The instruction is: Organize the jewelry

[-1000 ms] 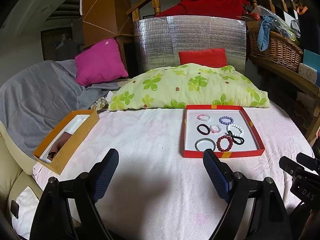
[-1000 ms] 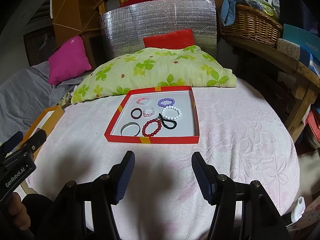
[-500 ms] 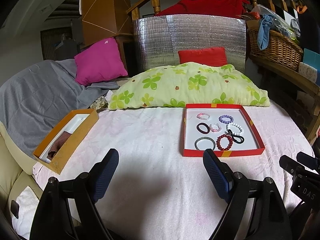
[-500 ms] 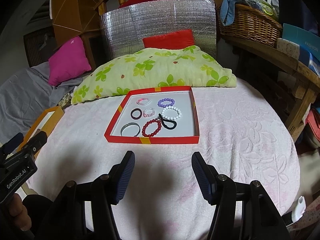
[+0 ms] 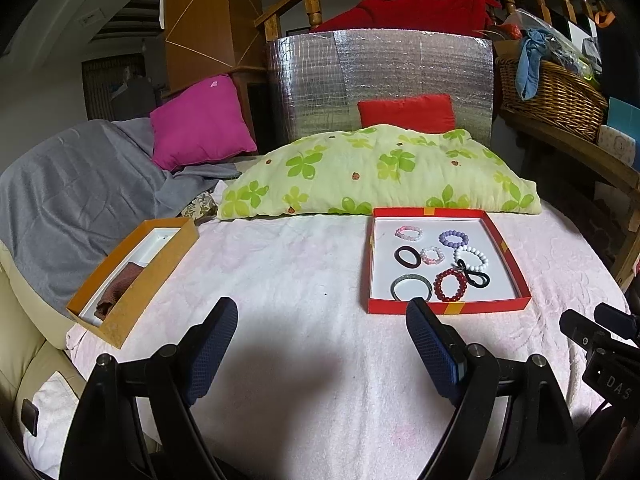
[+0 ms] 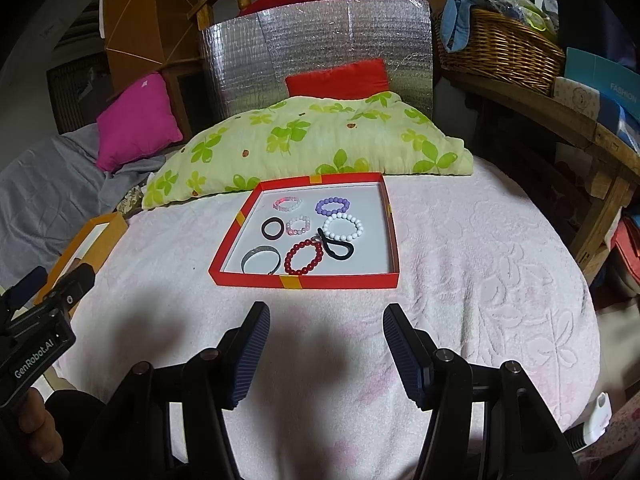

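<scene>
A red tray [image 5: 514, 258] [image 6: 308, 281] lies on the pink bedspread and holds several bracelets and hair ties: a red bead bracelet [image 6: 303, 257], a white bead bracelet [image 6: 342, 227], a purple one [image 6: 333, 205], a grey-green bangle [image 6: 261, 261], a black hair tie [image 6: 335, 245]. An orange box [image 5: 154, 270] [image 6: 78, 244] with a brown cloth inside sits at the left. My left gripper [image 5: 322, 330] is open and empty, above the bedspread between the two boxes. My right gripper [image 6: 326, 328] is open and empty, just in front of the red tray.
A green-leaf pillow [image 5: 376, 172] lies behind the tray, with a red cushion [image 5: 406, 110] and a silver foil panel [image 5: 380, 80] behind it. A pink cushion [image 5: 200, 122] and grey blanket [image 5: 72, 196] are at left. A wicker basket [image 6: 500, 46] sits on a wooden shelf at right.
Both grippers have barely shifted; nothing was taken hold of or moved.
</scene>
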Tool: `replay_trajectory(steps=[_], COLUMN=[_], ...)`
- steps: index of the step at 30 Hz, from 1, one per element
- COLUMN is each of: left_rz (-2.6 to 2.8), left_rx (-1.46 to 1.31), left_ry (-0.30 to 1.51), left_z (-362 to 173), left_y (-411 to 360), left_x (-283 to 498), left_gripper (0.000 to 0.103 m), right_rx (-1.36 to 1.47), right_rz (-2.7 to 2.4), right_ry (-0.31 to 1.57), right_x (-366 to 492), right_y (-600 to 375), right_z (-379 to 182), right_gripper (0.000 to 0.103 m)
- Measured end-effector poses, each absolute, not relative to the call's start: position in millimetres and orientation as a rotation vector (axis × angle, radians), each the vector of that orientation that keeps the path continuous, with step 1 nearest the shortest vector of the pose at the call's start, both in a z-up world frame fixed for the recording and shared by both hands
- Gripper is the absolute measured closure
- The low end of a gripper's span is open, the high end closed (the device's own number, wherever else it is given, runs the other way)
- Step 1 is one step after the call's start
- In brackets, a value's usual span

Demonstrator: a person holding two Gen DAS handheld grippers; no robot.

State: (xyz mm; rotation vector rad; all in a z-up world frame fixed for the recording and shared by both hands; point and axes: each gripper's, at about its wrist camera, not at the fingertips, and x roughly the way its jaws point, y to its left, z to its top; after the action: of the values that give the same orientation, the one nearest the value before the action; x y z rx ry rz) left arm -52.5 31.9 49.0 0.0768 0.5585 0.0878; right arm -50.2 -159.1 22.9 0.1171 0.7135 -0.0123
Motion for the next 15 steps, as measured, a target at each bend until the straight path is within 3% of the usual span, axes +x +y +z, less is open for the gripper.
replay_trajectory(steps=[15], left_rz=[0.090], left_rx=[0.071], left_ry=[0.558], left_z=[51.1], left_y=[35.5], left_x=[-52.4], left_gripper=[0.016], right_rx=[0.112], right_rz=[-0.014], right_ry=[0.708], right_x=[-47.7], right_y=[-156.8], right_z=[27.0], right_gripper=[0.040])
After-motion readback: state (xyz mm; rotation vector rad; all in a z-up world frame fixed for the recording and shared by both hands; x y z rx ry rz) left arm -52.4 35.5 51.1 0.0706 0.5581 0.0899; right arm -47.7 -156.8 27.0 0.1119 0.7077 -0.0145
